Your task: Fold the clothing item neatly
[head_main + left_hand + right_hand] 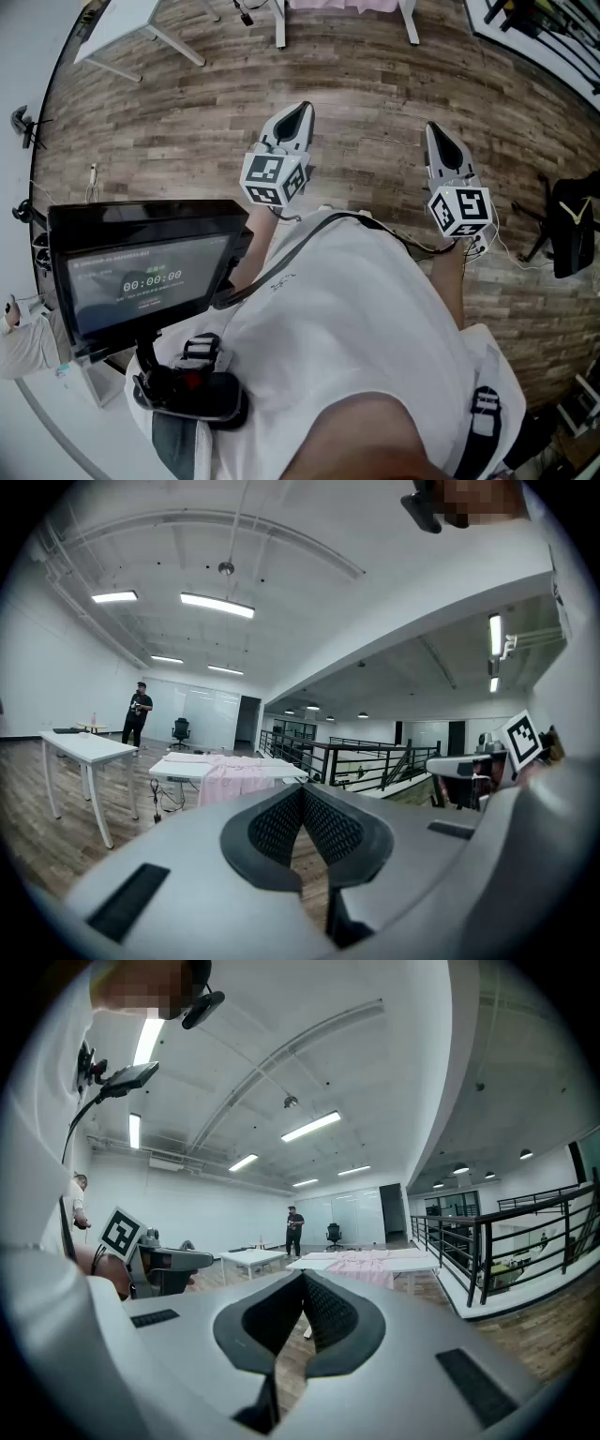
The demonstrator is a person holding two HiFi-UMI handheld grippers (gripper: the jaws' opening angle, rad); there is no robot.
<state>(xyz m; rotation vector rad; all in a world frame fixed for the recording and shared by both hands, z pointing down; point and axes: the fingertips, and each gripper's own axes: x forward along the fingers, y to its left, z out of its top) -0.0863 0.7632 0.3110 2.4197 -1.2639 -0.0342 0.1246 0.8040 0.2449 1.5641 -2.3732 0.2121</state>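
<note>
Holds left claw [300, 112] and right claw [436, 136] pressed together, empty, side by side over open wood floor [375, 94]; faces pink garment [228, 780] hanging over white bench [173, 766] edge at 12 o'clock, well apart.

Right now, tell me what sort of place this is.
Probably an open-plan studio or lab on a mezzanine level: white tables stand on wood-plank flooring, strip lights hang overhead, and a black railing guards the open edge.
</note>
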